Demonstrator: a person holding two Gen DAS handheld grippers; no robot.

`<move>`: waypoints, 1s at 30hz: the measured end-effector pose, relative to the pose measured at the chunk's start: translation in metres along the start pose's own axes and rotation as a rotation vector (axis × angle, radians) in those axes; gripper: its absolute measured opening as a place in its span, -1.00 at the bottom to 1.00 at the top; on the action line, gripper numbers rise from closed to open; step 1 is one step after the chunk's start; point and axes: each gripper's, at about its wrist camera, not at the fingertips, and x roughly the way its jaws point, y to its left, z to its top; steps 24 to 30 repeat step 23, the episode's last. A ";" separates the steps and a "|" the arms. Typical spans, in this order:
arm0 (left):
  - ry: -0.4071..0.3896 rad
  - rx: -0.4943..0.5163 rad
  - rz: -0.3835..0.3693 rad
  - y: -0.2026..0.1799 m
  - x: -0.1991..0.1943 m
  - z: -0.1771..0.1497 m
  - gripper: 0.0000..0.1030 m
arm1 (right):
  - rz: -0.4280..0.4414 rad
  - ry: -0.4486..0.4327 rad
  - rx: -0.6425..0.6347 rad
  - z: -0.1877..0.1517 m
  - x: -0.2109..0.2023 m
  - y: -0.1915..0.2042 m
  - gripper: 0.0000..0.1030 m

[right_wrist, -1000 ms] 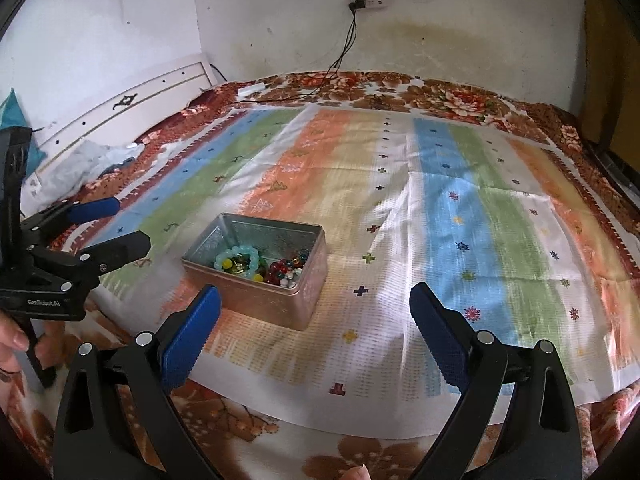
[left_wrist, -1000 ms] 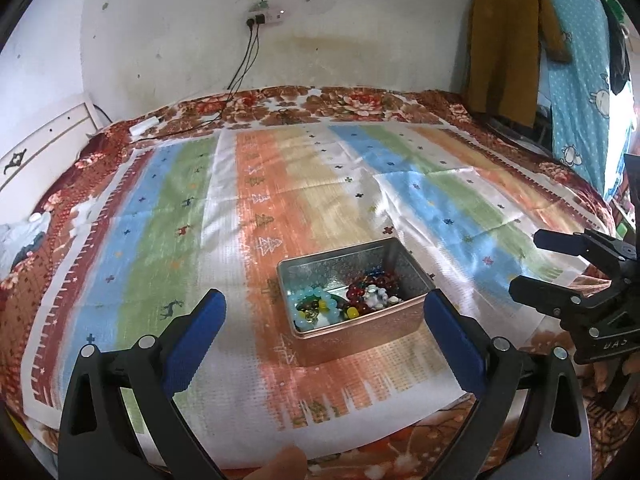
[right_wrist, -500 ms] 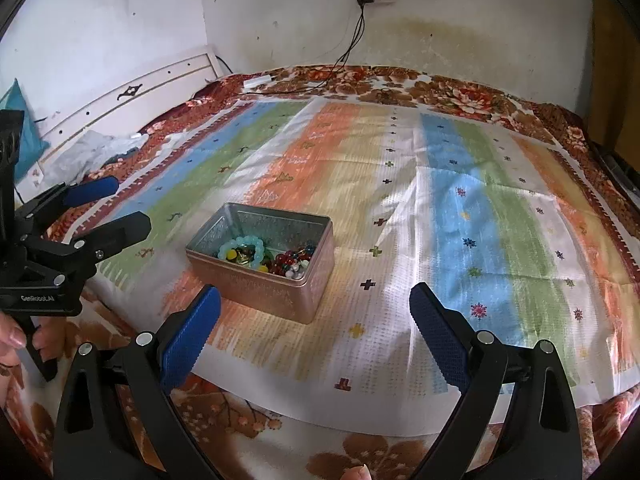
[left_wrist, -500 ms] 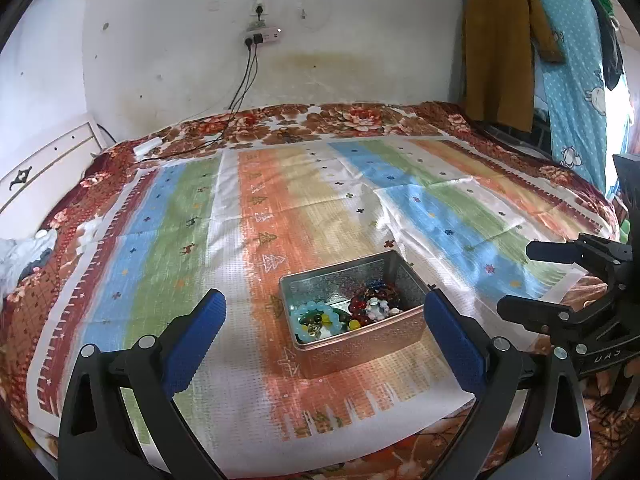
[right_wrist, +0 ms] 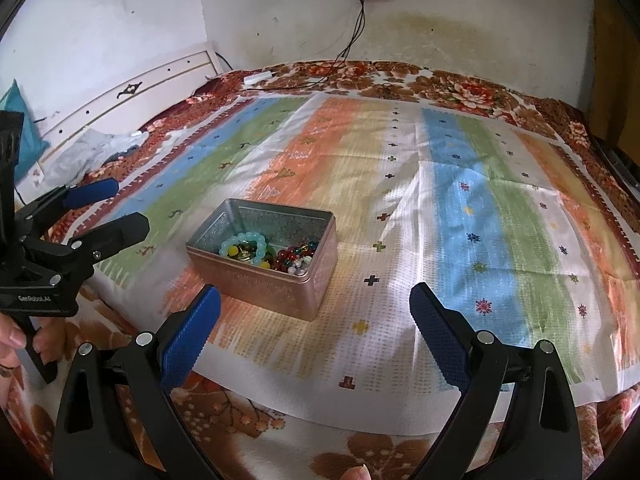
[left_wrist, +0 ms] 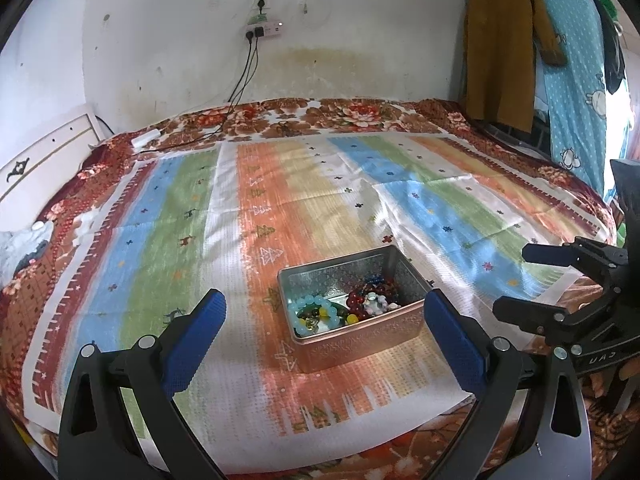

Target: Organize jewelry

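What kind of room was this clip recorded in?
Most likely a bedroom at home. The work surface is a bed with a floral blanket and a white headboard, and clothes hang on the far side.

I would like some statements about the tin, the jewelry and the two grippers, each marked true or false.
1. The metal tin is open, with no lid on it. True.
2. The pale blue bead bracelet lies on the cloth outside the tin. False: it lies inside the tin.
3. The left gripper is open. True.
4. The right gripper holds the red beads. False: it is open and empty; the beads are in the tin.
5. The tin stands on the striped cloth. True.
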 end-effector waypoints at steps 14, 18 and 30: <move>-0.002 -0.004 -0.003 0.002 -0.001 -0.001 0.89 | 0.000 0.006 0.004 0.000 0.001 -0.001 0.86; 0.016 -0.002 -0.009 0.001 0.003 -0.002 0.89 | -0.001 0.009 0.003 -0.001 0.002 -0.002 0.86; 0.022 0.000 -0.015 0.000 0.004 -0.001 0.89 | 0.000 0.008 0.002 -0.001 0.003 -0.001 0.86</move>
